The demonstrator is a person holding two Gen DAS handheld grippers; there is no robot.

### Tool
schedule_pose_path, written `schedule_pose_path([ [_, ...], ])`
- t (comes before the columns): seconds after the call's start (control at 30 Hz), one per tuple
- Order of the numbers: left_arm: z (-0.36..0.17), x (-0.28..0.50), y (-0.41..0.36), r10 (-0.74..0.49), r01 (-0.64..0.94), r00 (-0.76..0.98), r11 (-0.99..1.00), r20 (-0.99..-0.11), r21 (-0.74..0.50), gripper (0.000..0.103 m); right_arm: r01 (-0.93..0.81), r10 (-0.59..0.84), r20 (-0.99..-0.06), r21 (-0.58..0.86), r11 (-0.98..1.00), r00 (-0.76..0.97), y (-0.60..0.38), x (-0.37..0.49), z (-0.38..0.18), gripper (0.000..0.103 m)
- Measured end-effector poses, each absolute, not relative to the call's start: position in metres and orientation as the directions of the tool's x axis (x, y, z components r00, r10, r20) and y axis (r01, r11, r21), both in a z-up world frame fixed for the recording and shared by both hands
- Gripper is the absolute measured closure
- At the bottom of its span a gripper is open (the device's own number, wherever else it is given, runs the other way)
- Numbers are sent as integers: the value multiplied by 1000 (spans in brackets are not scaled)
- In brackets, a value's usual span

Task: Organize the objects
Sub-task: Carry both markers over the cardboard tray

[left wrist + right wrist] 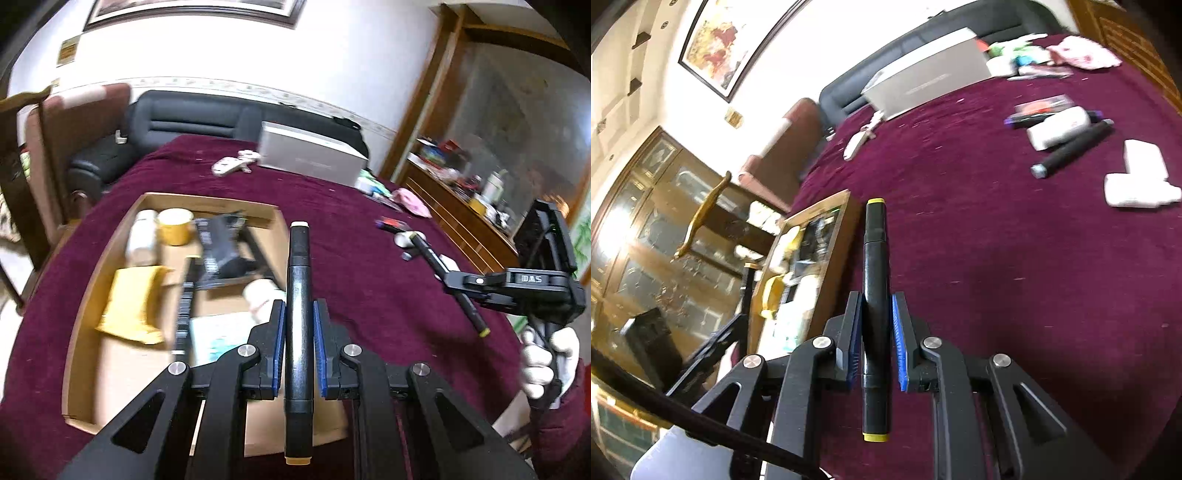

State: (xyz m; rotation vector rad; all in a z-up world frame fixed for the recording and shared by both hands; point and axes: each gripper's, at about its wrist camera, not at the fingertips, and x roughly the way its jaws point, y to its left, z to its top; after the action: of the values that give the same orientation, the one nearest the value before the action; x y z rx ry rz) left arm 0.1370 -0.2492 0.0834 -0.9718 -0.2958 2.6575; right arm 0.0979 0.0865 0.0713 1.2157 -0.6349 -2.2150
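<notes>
My left gripper (299, 306) is shut on a black marker with cream end caps (300, 280), held lengthwise above the right edge of an open cardboard box (85, 295). The box holds a yellow cup (174, 226), a white bottle (142, 236), a yellow packet (133, 306) and dark packages. My right gripper (875, 299) is shut on a black marker with yellow end caps (874, 266), above the maroon tablecloth (1015, 277) right of the box (834, 236). In the left wrist view the right gripper (439, 266) shows with its marker (454, 288).
A grey carton (314, 155) lies at the table's far side. On the cloth lie a black marker (1071, 147), white bottles (1058, 127), white boxes (1141, 177), a pink cloth (1082, 51) and small items. A dark sofa (192, 118) and wooden cabinets (461, 221) surround the table.
</notes>
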Motion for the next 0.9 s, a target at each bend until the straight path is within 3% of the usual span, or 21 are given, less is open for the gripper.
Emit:
schedule_pose_path([
  [0.33,58,136,-299,292,-102,-718,-942,-631,-320,91,312,-718,-623,646,-696,-310,-7,81,59,89],
  [0.7,29,118,-327,213,13,-668,-955,-713,-297,91,375,-696,-701,611,-697,-152,-108,75,33,89],
  [0.9,21,110,-324,214,2,-654,-959,-726,-284,91,369,-669,-730,589,-719,-138,-136,68,22,89],
])
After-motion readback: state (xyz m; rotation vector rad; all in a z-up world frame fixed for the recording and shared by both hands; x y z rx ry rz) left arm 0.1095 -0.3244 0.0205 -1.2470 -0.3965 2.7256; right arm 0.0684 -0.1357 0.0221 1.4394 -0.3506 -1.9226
